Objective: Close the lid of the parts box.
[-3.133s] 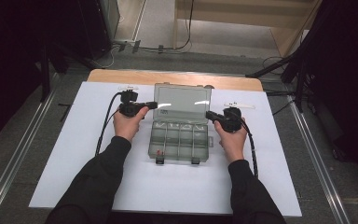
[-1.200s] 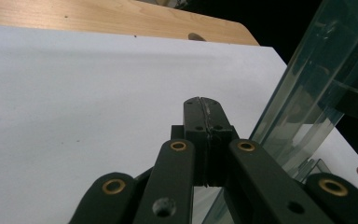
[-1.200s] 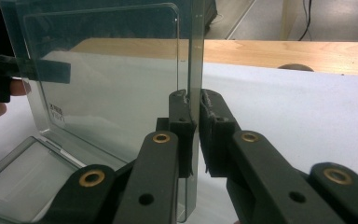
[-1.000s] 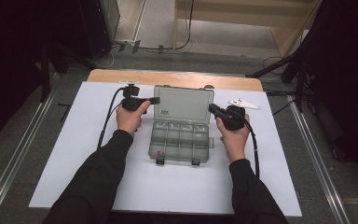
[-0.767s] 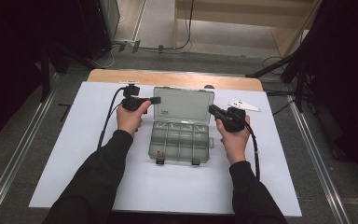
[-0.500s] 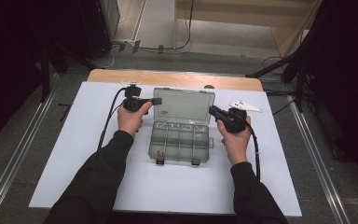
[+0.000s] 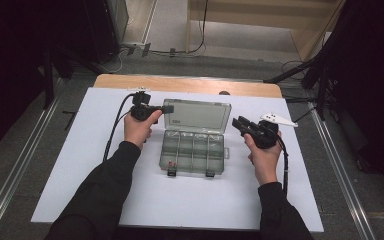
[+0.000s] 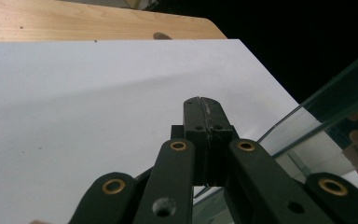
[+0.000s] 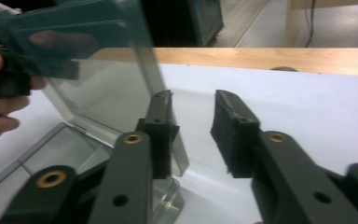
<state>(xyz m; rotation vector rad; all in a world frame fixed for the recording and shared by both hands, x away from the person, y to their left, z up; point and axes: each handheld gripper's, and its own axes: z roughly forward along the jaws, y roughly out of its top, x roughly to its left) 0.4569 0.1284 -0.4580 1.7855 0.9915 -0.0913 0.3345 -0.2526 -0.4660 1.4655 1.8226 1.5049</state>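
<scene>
A clear plastic compartment box [image 7: 192,152] lies in the middle of the white sheet, its lid [image 7: 200,116] open and leaning back. My left gripper [image 7: 169,107] is shut, its tip at the lid's upper left corner. In the left gripper view the jaws [image 8: 204,105] press together with nothing between them, and the lid [image 8: 335,102] stands just to their right. My right gripper [image 7: 238,123] hovers just off the lid's right edge. Its jaws [image 9: 193,105] have just been opening and the gap is empty. The lid's edge [image 9: 102,74] runs past the left finger [image 9: 161,126].
The white sheet [image 7: 80,165] covers a wooden table whose bare back edge [image 7: 190,84] has a dark hole [image 7: 224,93]. One front compartment holds a small red item [image 7: 170,162]. Metal rails and cables run along the floor around the table.
My right gripper has opened, come off the lid's right edge and drawn a little to the right. The lid stays open and the left hand has kept still.
</scene>
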